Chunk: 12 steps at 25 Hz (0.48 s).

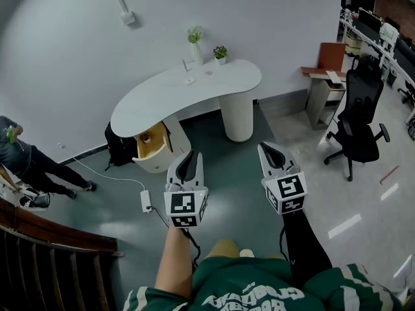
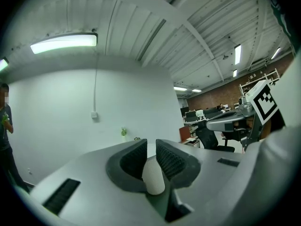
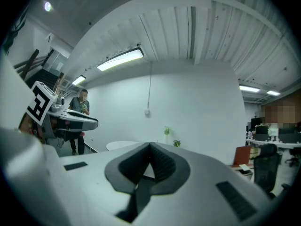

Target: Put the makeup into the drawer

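Note:
A white curved desk (image 1: pixel 162 96) stands against the far wall. Its drawer (image 1: pixel 154 141), yellow inside, is pulled open at the left end, with a small round thing in it. A few small makeup items (image 1: pixel 190 80) lie on the desktop, too small to tell apart. My left gripper (image 1: pixel 187 157) and right gripper (image 1: pixel 269 151) are held level, well short of the desk. Both are shut and hold nothing. In the left gripper view the left gripper (image 2: pixel 151 142) shows only a thin slit, with the desk's pedestal (image 2: pixel 153 175) behind it. The right gripper (image 3: pixel 150 146) has its tips together.
Two small potted plants (image 1: pixel 194 37) (image 1: pixel 220 52) stand at the desk's back edge. A black bag (image 1: pixel 120 148) and a power strip (image 1: pixel 146 201) lie by the drawer. A person (image 1: pixel 26 161) stands at left near a wooden railing (image 1: pixel 45 251). An office chair (image 1: pixel 360 118) and side table (image 1: pixel 327 76) are at right.

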Available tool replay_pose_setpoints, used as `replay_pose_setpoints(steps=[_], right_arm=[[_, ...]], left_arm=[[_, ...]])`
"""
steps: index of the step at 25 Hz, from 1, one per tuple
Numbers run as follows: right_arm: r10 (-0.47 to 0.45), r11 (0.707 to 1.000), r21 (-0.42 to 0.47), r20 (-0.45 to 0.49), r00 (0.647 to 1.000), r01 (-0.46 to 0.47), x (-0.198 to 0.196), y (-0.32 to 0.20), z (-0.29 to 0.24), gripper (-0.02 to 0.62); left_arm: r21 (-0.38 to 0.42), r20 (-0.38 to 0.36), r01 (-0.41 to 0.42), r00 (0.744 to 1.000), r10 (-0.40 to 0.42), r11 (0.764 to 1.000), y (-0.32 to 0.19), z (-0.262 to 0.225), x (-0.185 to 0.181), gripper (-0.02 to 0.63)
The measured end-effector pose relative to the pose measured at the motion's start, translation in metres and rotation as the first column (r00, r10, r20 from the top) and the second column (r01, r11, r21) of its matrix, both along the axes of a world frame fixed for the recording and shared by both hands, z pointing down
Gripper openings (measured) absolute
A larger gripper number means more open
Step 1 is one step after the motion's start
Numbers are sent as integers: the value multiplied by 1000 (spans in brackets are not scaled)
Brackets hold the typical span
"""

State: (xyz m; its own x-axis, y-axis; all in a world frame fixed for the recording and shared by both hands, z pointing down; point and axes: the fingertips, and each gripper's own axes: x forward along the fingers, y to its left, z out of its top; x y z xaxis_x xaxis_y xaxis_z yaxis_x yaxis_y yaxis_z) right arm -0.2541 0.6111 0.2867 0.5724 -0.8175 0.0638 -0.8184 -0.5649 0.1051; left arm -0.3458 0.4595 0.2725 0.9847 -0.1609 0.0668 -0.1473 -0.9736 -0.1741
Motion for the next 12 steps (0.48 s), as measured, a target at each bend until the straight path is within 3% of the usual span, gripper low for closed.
replay_pose_setpoints(steps=[6,12], right_arm=[[-3,1000,3,5,1000,3,21,-13,4,3],[26,1000,-10,5,1000,-26,69,-42,13,3]], left_arm=[[-4,-20,-37,999,37,999,-9,4,29,206],[-9,-32,-50,998,50,999,-44,9,78,219]])
